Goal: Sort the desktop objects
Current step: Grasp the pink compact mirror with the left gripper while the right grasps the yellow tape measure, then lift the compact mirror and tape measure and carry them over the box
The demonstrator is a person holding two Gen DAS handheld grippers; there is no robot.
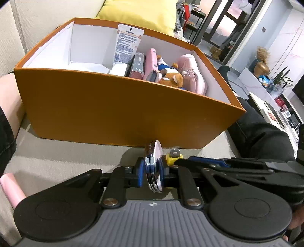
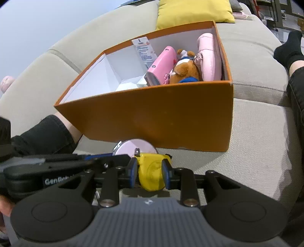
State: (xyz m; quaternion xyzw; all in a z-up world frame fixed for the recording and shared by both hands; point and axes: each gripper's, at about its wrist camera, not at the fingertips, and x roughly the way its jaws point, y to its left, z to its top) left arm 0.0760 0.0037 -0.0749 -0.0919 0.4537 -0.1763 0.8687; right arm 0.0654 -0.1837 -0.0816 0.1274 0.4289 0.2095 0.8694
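The left tongs [image 1: 152, 171] are closed almost fully on a round pink compact mirror [image 1: 154, 167] with a chrome rim, gripped edge-on so the disc stands upright between the blue pads. The right tongs [image 2: 150, 173] stand part-way apart with a yellow tape measure [image 2: 151, 174] between their blue pads; both pads lie against its sides, so it is held. In the right wrist view the mirror's pink face shows just beyond and slightly left of the tape measure, with the left tongs' black arm reaching in from the left. In the left wrist view the tape measure's yellow body and metal tab sit just right of the mirror, nearly touching it; whether they touch I cannot tell.

Both sets of tongs hang close over a beige sofa cushion [image 2: 256, 133]. Directly ahead of them, near, stands an open orange box [image 1: 123, 114] with white inner walls. Inside it, toward the right half, are a white lotion tube [image 1: 126, 44] leaning on the far wall, a dark carton [image 1: 137, 65], a pink case [image 1: 151, 63], a brown plush bear [image 1: 171, 75] and a pink pouch [image 1: 191, 74]. A yellow pillow [image 1: 140, 13] lies beyond the box.
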